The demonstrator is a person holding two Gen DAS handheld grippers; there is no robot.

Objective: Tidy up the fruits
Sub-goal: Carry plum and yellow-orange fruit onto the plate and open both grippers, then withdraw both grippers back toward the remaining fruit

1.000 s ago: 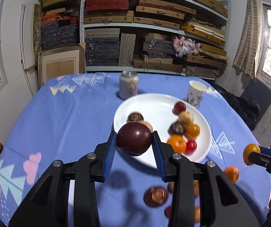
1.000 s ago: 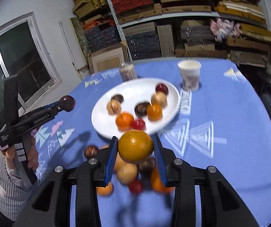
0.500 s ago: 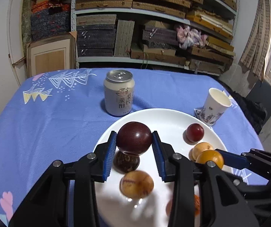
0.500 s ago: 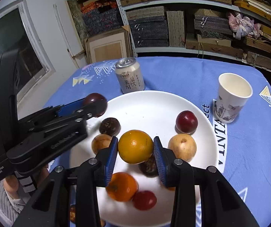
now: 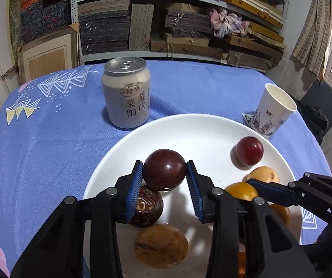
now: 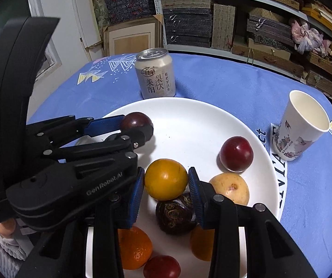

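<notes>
Placement step, both fruits held above the plate. Lower centre of the left wrist view: the left gripper [image 5: 164,180] is clamped on a dark purple fruit [image 5: 164,169], its blue pads pressing either flank. Lower centre of the right wrist view: the right gripper [image 6: 166,185] is clamped likewise on an orange-yellow fruit [image 6: 166,179]. Both fruits hang over the white plate [image 5: 189,127]; whether either touches the china cannot be told.

Nearest the lens, at the bottom of the right wrist view, lie an orange [image 6: 134,250] and a small red fruit [image 6: 162,267]; just beyond, under the held fruit, sits a wrinkled dark fruit [image 6: 174,215], with a pale yellow fruit [image 6: 229,188] beside it and a red plum [image 6: 236,153] further up and right. The bare stretch of plate lies in the middle and upper part, toward the can [image 6: 155,74].

Advice, as judgement: carry each fruit on to bare china rather than over a neighbour, lower until it rests, then part the jaws slowly so the round fruit does not roll. The two grippers stand close together at centre left of the right wrist view; releasing one at a time would keep them from knocking. Beyond the plate, on the blue-clothed desk [image 5: 49,150], stand the can and, at right, a paper cup [image 6: 301,125], both near the rim and best given room.
</notes>
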